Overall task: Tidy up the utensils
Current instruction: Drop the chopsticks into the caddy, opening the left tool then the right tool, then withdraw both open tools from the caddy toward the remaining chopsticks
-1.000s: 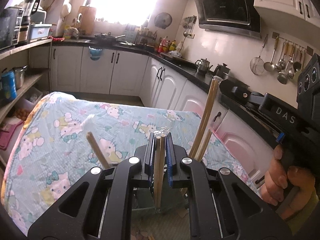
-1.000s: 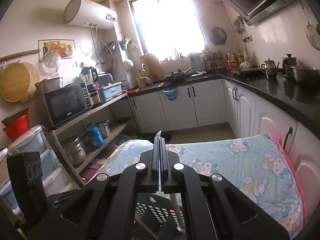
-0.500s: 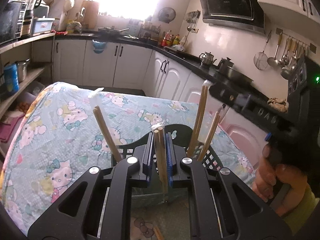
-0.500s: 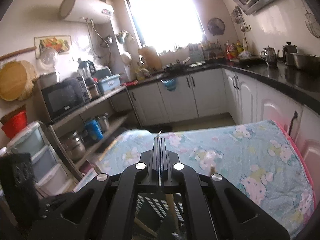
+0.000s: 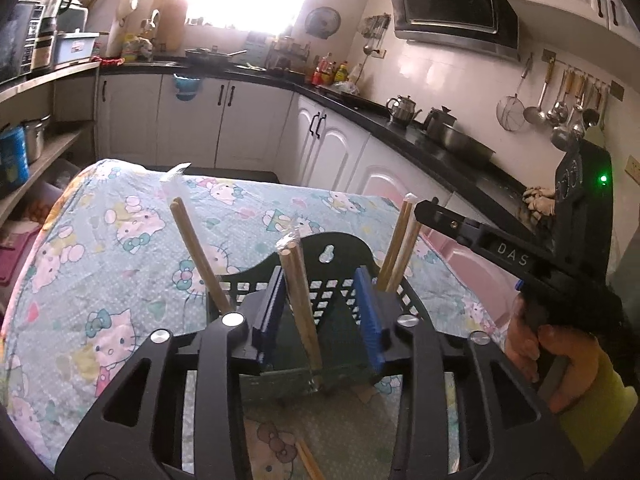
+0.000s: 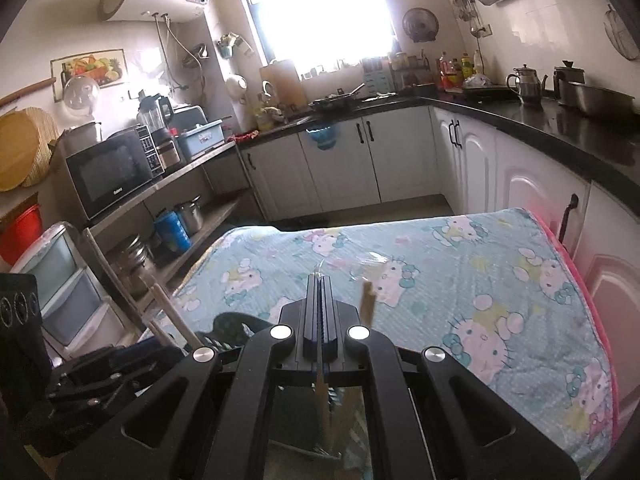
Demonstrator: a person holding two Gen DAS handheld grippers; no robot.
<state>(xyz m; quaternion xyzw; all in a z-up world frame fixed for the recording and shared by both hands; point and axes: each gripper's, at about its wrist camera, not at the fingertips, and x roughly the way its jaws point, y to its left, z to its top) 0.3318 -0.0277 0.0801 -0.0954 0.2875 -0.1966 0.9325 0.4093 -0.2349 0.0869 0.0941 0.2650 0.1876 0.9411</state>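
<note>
Cartoon tablecloth (image 5: pixel 120 240) bears one basket (image 5: pixel 332 256); left hand-held gripper (image 5: pixel 322 312) just released chopsticks (image 5: pixel 300 304), right hand-held gripper (image 6: pixel 320 320) pinches another pair (image 6: pixel 322 404).

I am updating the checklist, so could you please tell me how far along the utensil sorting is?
Done: several chopstick pairs stand in the dark basket. In hand: the left hand-held gripper has just been opening around a wrapped pair; the right hand-held gripper is shut on another pair. Left: chopsticks lying on the tablecloth.
</note>
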